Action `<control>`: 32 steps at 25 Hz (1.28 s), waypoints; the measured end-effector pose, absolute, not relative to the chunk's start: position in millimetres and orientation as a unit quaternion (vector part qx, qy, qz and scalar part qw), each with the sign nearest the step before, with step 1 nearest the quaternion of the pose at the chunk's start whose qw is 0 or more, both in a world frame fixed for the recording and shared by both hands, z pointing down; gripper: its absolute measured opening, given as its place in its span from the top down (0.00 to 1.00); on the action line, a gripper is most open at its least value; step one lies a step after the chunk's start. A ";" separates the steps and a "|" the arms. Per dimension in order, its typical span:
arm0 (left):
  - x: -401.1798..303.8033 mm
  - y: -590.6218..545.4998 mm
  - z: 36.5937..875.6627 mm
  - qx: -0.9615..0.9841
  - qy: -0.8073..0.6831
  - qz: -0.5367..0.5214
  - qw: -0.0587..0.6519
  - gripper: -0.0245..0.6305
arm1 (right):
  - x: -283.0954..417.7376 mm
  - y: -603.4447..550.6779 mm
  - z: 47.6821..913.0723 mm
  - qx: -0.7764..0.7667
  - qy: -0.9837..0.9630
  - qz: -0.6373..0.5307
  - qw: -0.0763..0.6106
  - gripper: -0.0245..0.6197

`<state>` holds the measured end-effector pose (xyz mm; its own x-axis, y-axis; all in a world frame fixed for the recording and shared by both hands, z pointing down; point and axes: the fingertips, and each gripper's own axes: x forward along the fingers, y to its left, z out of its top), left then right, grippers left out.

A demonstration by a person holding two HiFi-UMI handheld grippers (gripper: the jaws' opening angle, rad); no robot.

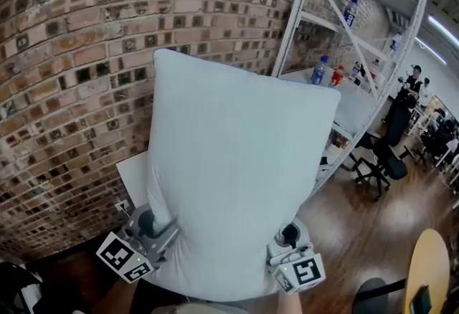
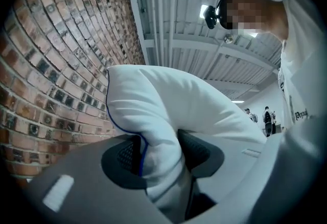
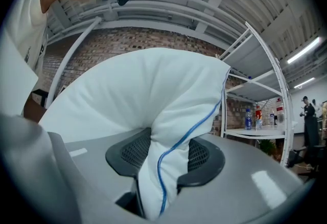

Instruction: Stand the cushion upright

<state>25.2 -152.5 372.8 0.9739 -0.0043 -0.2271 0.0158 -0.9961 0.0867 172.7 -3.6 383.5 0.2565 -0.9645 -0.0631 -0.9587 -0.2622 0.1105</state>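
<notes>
A large white cushion (image 1: pixel 237 176) with blue piping hangs upright in the air in front of the brick wall, held by its two lower corners. My left gripper (image 1: pixel 159 234) is shut on the lower left corner; in the left gripper view the cushion (image 2: pixel 168 110) is bunched between the dark pads (image 2: pixel 125 155). My right gripper (image 1: pixel 285 242) is shut on the lower right corner; in the right gripper view the cushion (image 3: pixel 153 95) folds between the pads (image 3: pixel 202 155), its blue seam running down the pinch.
A brick wall (image 1: pixel 72 54) stands behind the cushion. A white table (image 1: pixel 133 176) shows at its left edge. White metal shelving (image 1: pixel 358 33) with bottles (image 1: pixel 319 70) stands at the right, office chairs (image 1: pixel 376 162) and people farther off. A round wooden table (image 1: pixel 430 269) sits bottom right.
</notes>
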 end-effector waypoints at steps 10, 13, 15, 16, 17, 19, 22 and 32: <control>83.2 -183.9 375.1 0.992 -0.046 -0.106 0.047 0.70 | 245.1 -50.4 386.6 0.765 -0.642 -0.053 0.030 0.70; 94.3 -193.2 375.9 0.991 -0.063 -0.109 0.045 0.70 | 260.1 -65.5 385.8 0.756 -0.651 -0.057 0.034 0.70; 101.5 -199.1 377.1 0.990 -0.075 -0.111 0.044 0.70 | 270.1 -75.5 385.7 0.750 -0.657 -0.060 0.039 0.70; 105.3 -202.4 377.6 0.989 -0.082 -0.112 0.044 0.70 | 275.2 -80.7 385.6 0.747 -0.660 -0.060 0.041 0.70; 109.3 -205.8 378.2 0.989 -0.088 -0.112 0.045 0.70 | 280.5 -85.9 385.5 0.744 -0.664 -0.061 0.043 0.70; 118.1 -212.3 379.6 0.987 -0.101 -0.114 0.046 0.70 | 291.8 -96.1 385.2 0.738 -0.670 -0.063 0.048 0.70; 130.8 -221.7 381.2 0.985 -0.119 -0.115 0.047 0.70 | 309.0 -112.4 384.4 0.726 -0.682 -0.065 0.054 0.70; 162.0 -261.2 378.5 0.977 -0.188 -0.098 -0.002 0.70 | 351.8 -181.6 382.5 0.684 -0.722 -0.093 0.049 0.71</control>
<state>162.0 -261.2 378.5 0.9103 -0.3662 -0.1930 -0.3671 -0.9296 0.0323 351.8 -181.6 382.5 -0.0591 -0.9967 -0.0561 -0.9782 0.0467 0.2022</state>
